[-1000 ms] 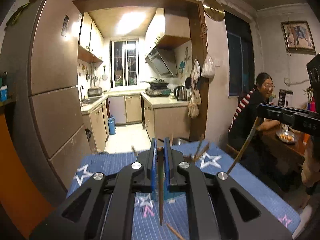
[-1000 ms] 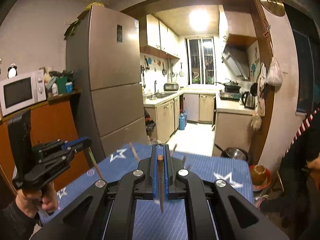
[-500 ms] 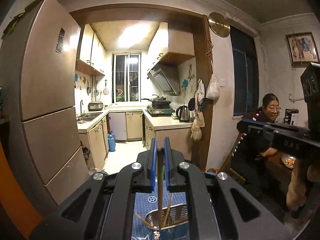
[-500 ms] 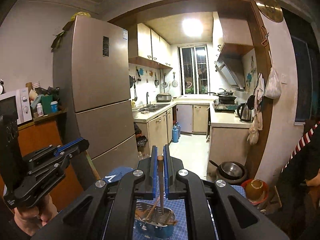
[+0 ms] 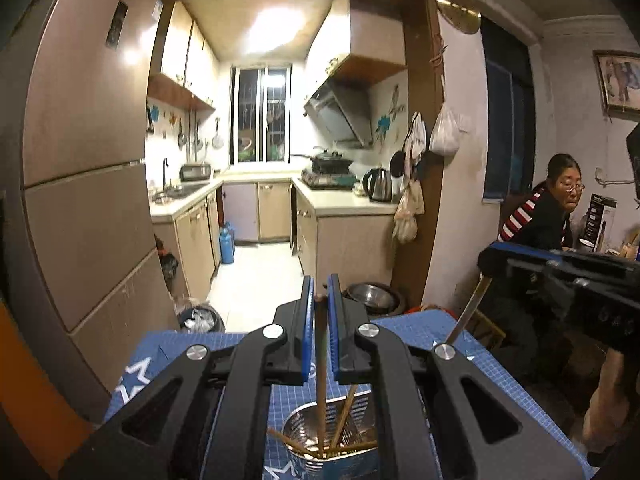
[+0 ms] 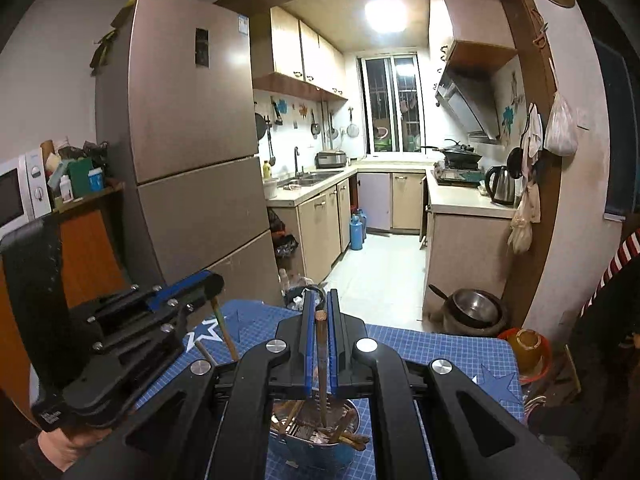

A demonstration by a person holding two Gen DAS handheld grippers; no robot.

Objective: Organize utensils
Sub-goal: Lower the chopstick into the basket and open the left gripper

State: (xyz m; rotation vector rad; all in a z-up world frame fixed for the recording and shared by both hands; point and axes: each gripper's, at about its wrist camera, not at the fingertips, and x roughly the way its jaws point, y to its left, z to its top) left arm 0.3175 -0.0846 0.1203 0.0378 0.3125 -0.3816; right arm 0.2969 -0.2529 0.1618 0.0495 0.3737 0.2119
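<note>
Jaws of both grippers clamped, each on one chopstick held upright with tip down.

Tabletop (image 6: 440, 344): blue gridded mat with white stars, kitchen doorway beyond.

Holder (image 6: 344, 404): metal basket in a blue base, near the front edge, directly below both sets of jaws. Already holding several chopsticks, lying crossed and leaning at mixed angles.

Left gripper (image 5: 319, 300): chopstick (image 5: 320, 360) pinched near its upper end, lower end reaching down into the holder mouth among the leaning sticks. Whether it touches the bottom cannot be told.

Right gripper (image 6: 320, 308): second chopstick (image 6: 321, 360) pinched the same way, tip down inside the holder.

Judged stage: both sticks positioned over or into the holder, release not yet made.

Risks noted:
- Tip snagging on the crossed sticks inside, so the released stick lodges high and tips out over the rim.
- Simultaneous release from both grippers in one narrow opening; sticks or gripper bodies liable to knock each other, being close together.
- Grip set near the top end leaves a long free length; any tilt on release swings the tip wide of the mouth.
- Light holder liable to slide or topple if pressed sideways.
- Seated person at right, well apart; no interference seen.
</note>
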